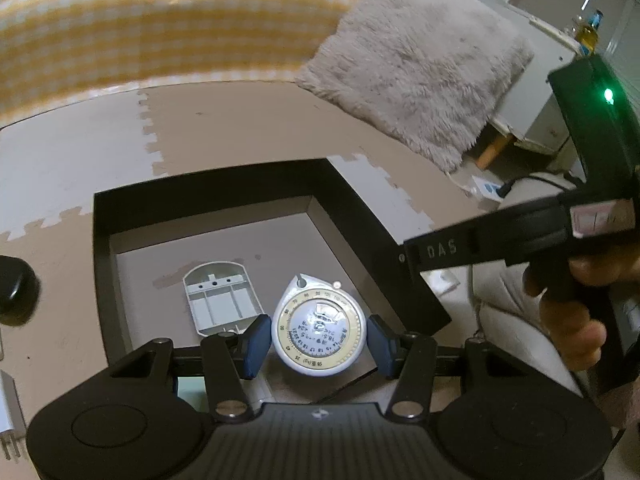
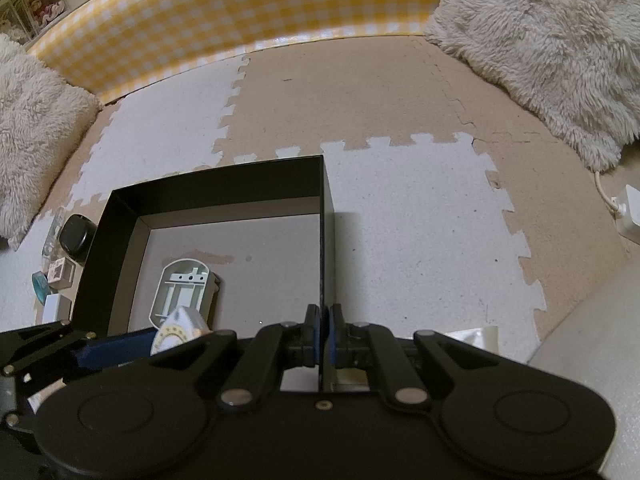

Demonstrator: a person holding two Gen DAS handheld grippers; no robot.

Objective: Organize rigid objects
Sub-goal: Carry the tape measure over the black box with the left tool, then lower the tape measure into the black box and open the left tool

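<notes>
1. Left claw (image 1: 316, 340) spread wide, its pads flanking but apparently not touching the round white dial-faced tape measure (image 1: 319, 334) inside the black shallow cardboard box (image 1: 224, 184).
2. Right claw (image 2: 325, 334) pinched tight on the box's right wall.
3. Grey plastic cover (image 1: 221, 300) lies beside the tape measure.

Dim warm indoor light, strong fisheye bending at edges, black corners, slightly soft focus
</notes>
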